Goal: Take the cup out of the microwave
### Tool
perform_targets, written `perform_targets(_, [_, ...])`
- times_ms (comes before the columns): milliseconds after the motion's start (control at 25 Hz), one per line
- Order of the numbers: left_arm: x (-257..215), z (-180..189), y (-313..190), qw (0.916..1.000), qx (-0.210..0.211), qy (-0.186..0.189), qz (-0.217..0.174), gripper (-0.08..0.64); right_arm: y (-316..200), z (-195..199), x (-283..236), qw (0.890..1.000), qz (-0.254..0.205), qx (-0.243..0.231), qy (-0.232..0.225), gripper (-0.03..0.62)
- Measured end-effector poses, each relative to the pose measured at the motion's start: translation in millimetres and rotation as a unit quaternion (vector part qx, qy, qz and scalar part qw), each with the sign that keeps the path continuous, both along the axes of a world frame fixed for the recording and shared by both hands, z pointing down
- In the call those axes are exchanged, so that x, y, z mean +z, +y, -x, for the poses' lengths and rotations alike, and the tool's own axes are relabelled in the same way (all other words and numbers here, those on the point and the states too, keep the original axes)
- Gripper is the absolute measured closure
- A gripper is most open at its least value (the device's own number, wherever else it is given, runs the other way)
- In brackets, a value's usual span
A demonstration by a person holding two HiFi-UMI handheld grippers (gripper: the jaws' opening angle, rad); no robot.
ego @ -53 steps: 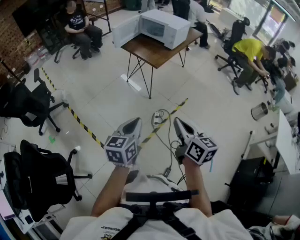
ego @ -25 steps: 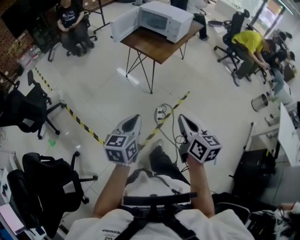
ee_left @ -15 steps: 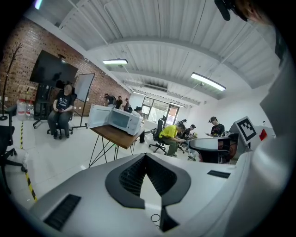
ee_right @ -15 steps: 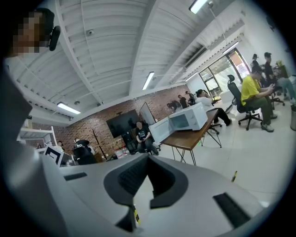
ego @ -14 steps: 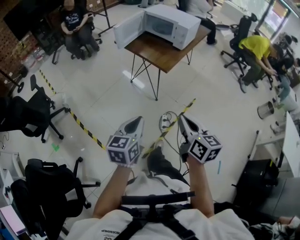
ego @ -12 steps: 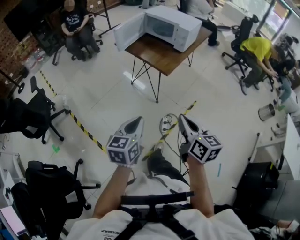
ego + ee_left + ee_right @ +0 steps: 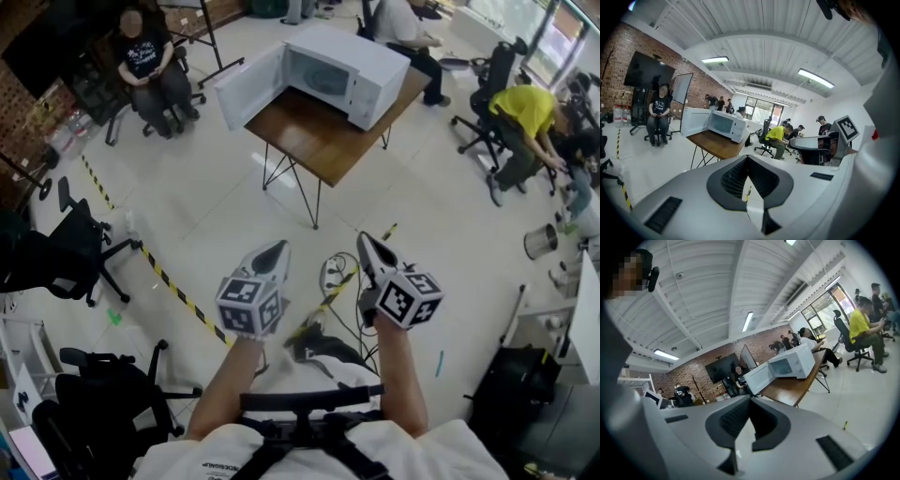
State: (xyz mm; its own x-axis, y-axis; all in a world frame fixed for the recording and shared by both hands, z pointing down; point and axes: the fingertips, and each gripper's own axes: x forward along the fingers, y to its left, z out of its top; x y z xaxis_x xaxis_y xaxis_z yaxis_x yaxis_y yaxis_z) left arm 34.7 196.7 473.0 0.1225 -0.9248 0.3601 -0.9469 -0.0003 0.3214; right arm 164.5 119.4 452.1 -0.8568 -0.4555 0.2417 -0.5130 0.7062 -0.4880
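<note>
**Both grippers shut and empty, microwave well ahead**

I have the left gripper (image 7: 274,250) and the right gripper (image 7: 367,246) side by side above the floor, both pointing toward the white microwave (image 7: 345,64). In each gripper view the jaws are pressed together with nothing between them.

The microwave stands on a brown wooden tabletop (image 7: 314,136), well apart from both grippers. Its door (image 7: 246,86) is swung wide open to the left. The cavity is too small and dim in every view for me to make out the cup.

On the floor between me and the table, a strip of yellow-and-black tape (image 7: 178,291) runs diagonally. A white power strip (image 7: 330,274) with cables lies just beyond the gripper tips. A black office chair (image 7: 52,258) stands at the left. A seated person in dark clothes (image 7: 150,66) is beyond it, and a person in a yellow shirt (image 7: 523,108) sits at the right.
</note>
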Motion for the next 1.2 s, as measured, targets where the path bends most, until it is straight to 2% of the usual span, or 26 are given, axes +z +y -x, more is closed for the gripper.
perform_targets(400, [7,4,-76,1.0000,-0.008,0.002,0.003,0.557,-74,13,5,1.000,0.002,-0.022,0.002,0.591])
perform_targets(640, [9,12,-90,0.9998,-0.019,-0.005,0.009,0.557,-83,31,17,0.999,0.021,-0.048,-0.005,0.591])
perform_targets(920, [18,28,-100,0.9995,-0.027,-0.003,0.020,0.557,-100,46,26,0.998,0.035,-0.048,-0.007,0.591])
perform_targets(1200, [23,47,-140,0.9998,-0.007,0.000,0.021,0.557,-134,64,29,0.999,0.039,-0.034,-0.009,0.591])
